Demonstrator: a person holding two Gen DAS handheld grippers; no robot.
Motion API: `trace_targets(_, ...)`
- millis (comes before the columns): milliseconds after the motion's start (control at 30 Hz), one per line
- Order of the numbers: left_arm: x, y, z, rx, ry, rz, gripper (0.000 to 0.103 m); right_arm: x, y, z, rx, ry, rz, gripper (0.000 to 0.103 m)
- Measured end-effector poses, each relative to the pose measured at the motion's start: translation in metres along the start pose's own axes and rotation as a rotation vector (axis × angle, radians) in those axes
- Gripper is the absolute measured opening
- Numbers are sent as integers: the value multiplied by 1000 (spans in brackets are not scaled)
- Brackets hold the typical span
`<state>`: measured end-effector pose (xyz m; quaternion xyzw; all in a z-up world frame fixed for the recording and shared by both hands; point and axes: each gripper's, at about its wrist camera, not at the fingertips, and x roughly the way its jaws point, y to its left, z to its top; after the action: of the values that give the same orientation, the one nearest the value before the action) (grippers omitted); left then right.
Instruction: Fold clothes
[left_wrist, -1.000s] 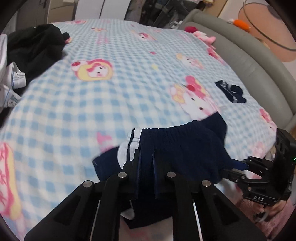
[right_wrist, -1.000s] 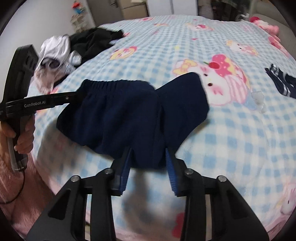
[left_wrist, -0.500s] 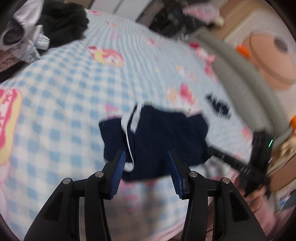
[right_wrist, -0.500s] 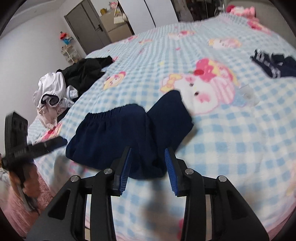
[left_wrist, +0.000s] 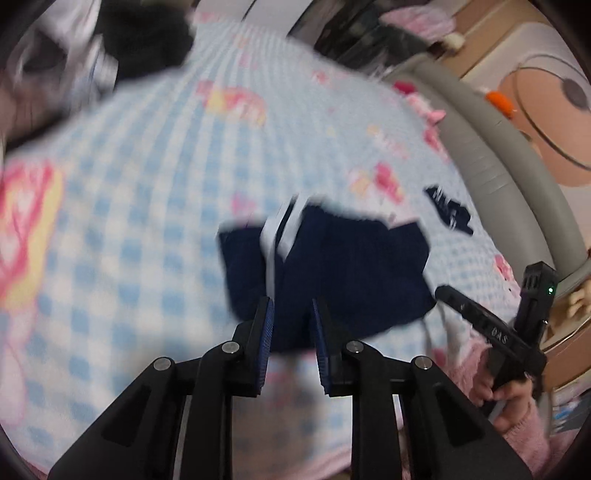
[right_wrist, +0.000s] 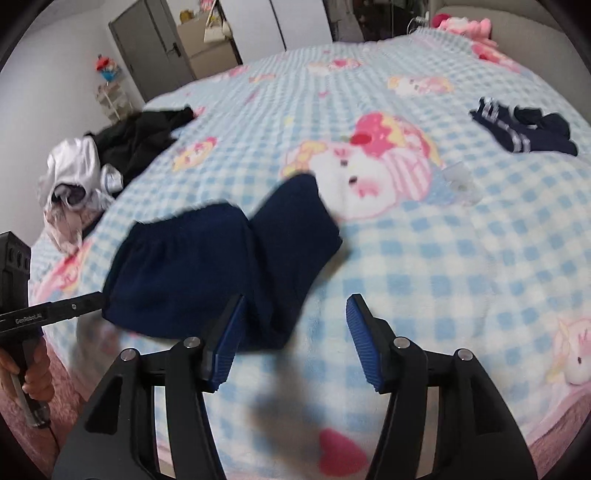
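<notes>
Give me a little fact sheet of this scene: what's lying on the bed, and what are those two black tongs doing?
surface: bed with blue checked cartoon blanket
main garment: navy shorts, lying loosely folded near the bed's edge, white side stripe showing in the left view
left tongs: open, nothing gripped, hovering at the shorts' near edge
right tongs: wide open, holding nothing
other clothes: small navy striped item farther out; black and white pile at the far left
image quality: left view blurred
</notes>
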<state>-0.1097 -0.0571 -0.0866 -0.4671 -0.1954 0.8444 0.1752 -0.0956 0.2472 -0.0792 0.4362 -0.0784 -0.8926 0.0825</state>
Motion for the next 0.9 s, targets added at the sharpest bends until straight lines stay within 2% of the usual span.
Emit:
trace_targets(67, 10, -4, 4, 26, 13, 21, 23, -4, 7, 5, -19, -31, 16, 58)
trace_targets(200, 30, -12, 11, 79, 38, 64, 23, 22, 29, 14, -85, 26, 51, 57)
trace_targets(333, 51, -20, 18, 131, 63, 106, 22, 49, 23, 10, -50, 96, 21, 54)
trace_targets(400, 58, -23, 20, 153, 74, 126, 15, 50, 16, 6, -37, 103, 17, 54)
trace_targets(500, 43, -14, 16, 144, 74, 129, 12, 44, 8, 1, -60, 95, -22, 59)
trace_targets(533, 36, -11, 16, 135, 57, 119, 12, 42, 3, 1, -43, 97, -5, 59)
trace_targets(567, 29, -8, 16, 127, 41, 109, 15, 38, -2, 2, -11, 95, 13, 59)
trace_targets(600, 22, -3, 16, 113, 22, 101, 33, 35, -6, 3, 19, 94, 30, 59)
trace_targets(667, 6, 14, 14, 33, -13, 59, 58, 31, -8, 7, 51, 93, 51, 59)
trace_targets(733, 8, 28, 12, -48, 11, -21, 58, 33, -7, 10, 58, 105, 83, 60)
trace_targets(833, 16, 31, 10, -56, 23, -30, 58, 51, -2, 13, 73, 145, 108, 60)
trace_targets(900, 22, 32, 10, -63, 31, -44, 58, 60, -1, 14, 88, 165, 104, 63)
